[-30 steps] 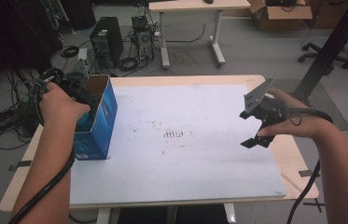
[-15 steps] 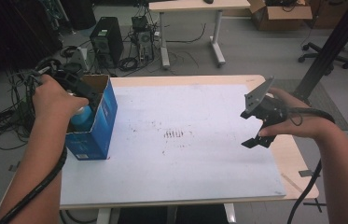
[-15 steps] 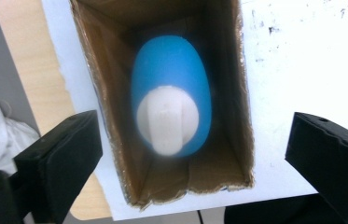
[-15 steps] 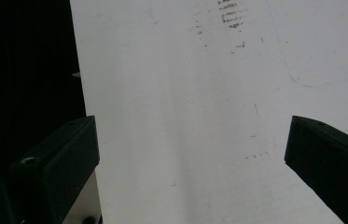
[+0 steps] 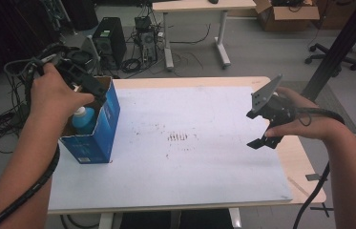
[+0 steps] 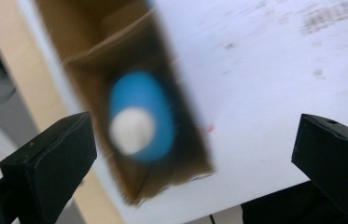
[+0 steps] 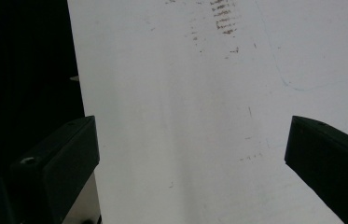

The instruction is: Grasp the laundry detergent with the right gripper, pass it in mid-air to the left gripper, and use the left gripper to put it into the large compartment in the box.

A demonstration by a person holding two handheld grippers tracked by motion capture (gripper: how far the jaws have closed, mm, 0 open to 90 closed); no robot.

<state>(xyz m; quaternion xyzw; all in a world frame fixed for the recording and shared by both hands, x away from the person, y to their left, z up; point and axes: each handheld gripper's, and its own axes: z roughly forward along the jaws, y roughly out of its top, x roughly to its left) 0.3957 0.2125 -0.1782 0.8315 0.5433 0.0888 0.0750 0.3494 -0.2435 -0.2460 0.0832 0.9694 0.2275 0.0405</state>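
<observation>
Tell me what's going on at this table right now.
A person stands at a table covered with a white sheet, a gripper in each hand. The left gripper hovers open above an open blue box near the table's left edge; a blue bottle with a white cap stands inside the box, and nothing is held. The right gripper hangs open over the bare right side of the sheet, near some dark smudges.

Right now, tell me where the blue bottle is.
In the high view the blue bottle stands inside the open blue box at the table's left edge, just below the left gripper.
</observation>
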